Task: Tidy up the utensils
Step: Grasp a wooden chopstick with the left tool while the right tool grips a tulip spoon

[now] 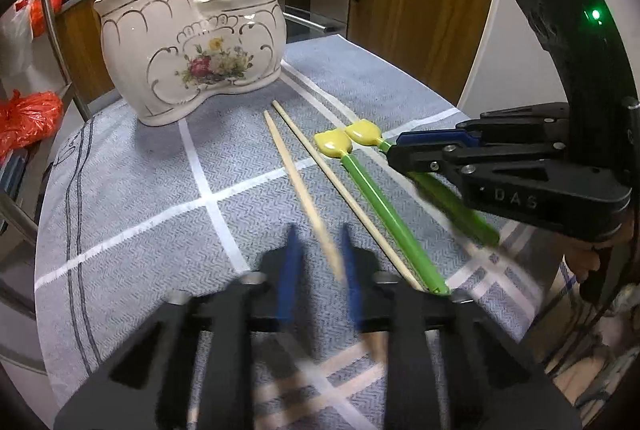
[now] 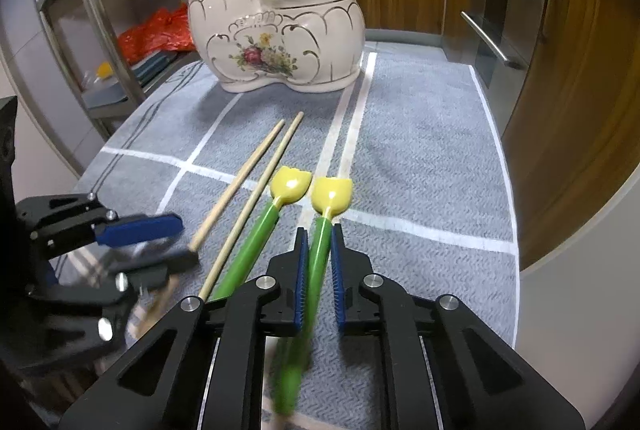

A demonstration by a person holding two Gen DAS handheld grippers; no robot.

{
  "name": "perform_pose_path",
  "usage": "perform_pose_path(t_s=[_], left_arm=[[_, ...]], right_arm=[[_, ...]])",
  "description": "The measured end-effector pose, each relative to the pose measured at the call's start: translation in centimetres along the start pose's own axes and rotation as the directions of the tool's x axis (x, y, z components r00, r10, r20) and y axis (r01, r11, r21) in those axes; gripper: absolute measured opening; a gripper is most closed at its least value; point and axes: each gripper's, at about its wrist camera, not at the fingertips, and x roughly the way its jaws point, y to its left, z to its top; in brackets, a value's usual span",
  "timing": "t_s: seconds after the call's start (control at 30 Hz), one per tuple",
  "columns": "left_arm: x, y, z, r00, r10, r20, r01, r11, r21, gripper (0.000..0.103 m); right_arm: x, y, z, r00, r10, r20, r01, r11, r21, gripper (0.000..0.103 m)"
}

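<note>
1. Left claw [image 1: 316,258] clamped on a wooden chopstick [image 1: 298,185]; right claw [image 2: 319,262] clamped on a green spoon [image 2: 320,254], likely both for lifting.
2. Ahead of both claws: cream floral holder [image 2: 280,41] on the cloth-covered desk [image 2: 420,149], forks inside.
3. Between the claws: second chopstick [image 2: 256,197] and second yellow-bowled spoon [image 2: 256,242], lying loose.

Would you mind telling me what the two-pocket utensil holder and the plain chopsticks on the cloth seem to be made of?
Utensil holder: probably glazed ceramic, given its glossy cream surface, gilt lines and floral decal. Chopsticks: likely bare wood or bamboo, being matte and pale tan.
</note>
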Motion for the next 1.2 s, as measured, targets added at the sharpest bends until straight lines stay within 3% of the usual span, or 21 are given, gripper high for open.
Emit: perform_pose_path(t_s=[0.47,0.77,0.93,1.1,1.2], left_arm=[[-1.0,4.3,0.2,0.999,0.007,-0.047,-0.007,1.000,-0.010,0.005],[-0.6,4.4,0.2,0.999,0.013,-0.047,-0.014,1.000,-0.027,0.007],[-0.1,4.7,0.7,0.999,0.014,-0.036,-0.015,0.999,-0.035,0.007],[-0.5,4.8,0.8,1.000,0.001,-0.003,-0.002,1.000,-0.023,0.006],[-1.9,5.5,1.1,0.998,0.001,0.057,0.001,0.999,-0.039,0.006]], right_arm=[[-0.3,-1.2,0.2,0.999,-0.009,-0.032,0.008,1.000,-0.016,0.010],[0.3,-0.8,0.6,0.999,-0.009,-0.031,0.008,0.999,-0.038,0.016],[0.3,-1.0,0.6,1.000,-0.002,-0.021,0.001,0.999,-0.042,0.010],[-1.2,-0.8,1.0,0.999,0.011,0.048,-0.008,0.999,-0.049,0.010],[-3.0,-0.9,2.0,0.992,0.022,0.121,-0.016,0.999,-0.049,0.010]])
